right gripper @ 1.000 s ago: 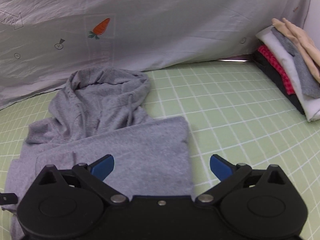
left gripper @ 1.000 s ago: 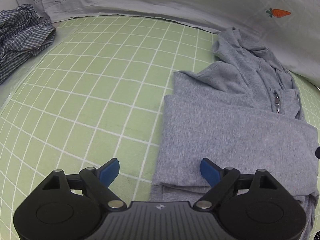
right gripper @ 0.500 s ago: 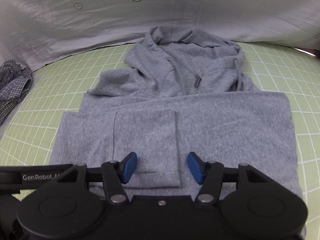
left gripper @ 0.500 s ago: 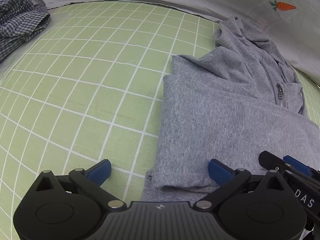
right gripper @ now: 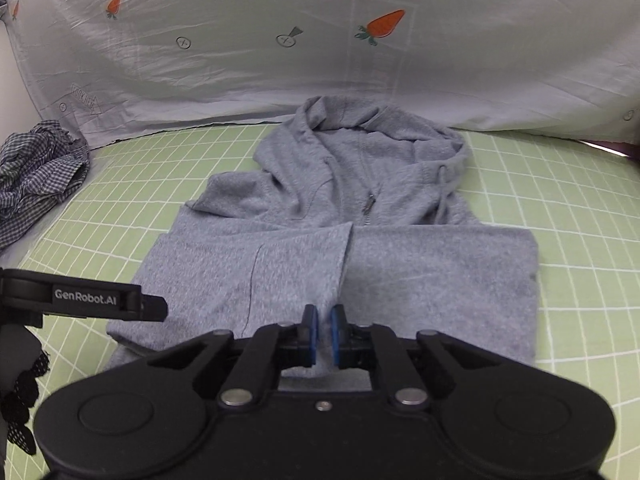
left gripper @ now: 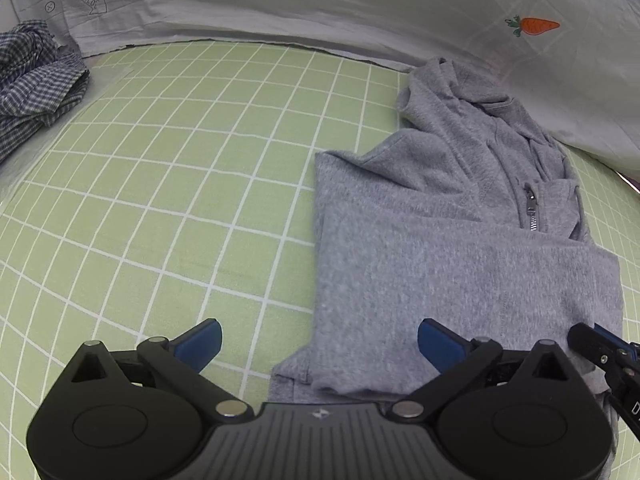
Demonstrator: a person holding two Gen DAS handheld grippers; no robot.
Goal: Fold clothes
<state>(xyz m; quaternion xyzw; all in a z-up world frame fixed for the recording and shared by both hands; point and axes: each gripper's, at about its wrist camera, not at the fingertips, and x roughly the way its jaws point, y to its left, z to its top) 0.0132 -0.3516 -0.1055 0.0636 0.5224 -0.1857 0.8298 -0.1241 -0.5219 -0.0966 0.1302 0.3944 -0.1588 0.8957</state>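
Note:
A grey zip hoodie lies on the green grid mat, sleeves folded in and hood toward the back. My left gripper is open at the hoodie's near left corner. Its right pad hangs over the cloth and its left pad over the mat. In the right wrist view the hoodie fills the middle. My right gripper is shut at the middle of the near hem, with grey cloth between its blue pads. Its black tip shows at the right edge of the left wrist view.
A crumpled blue checked shirt lies at the far left of the mat, also seen in the right wrist view. A grey printed sheet hangs along the back. A hand in a black mesh glove shows at lower left.
The right gripper swung from the hoodie's right side to the middle of its near hem and went from wide open to shut. The left gripper's jaws widened a little.

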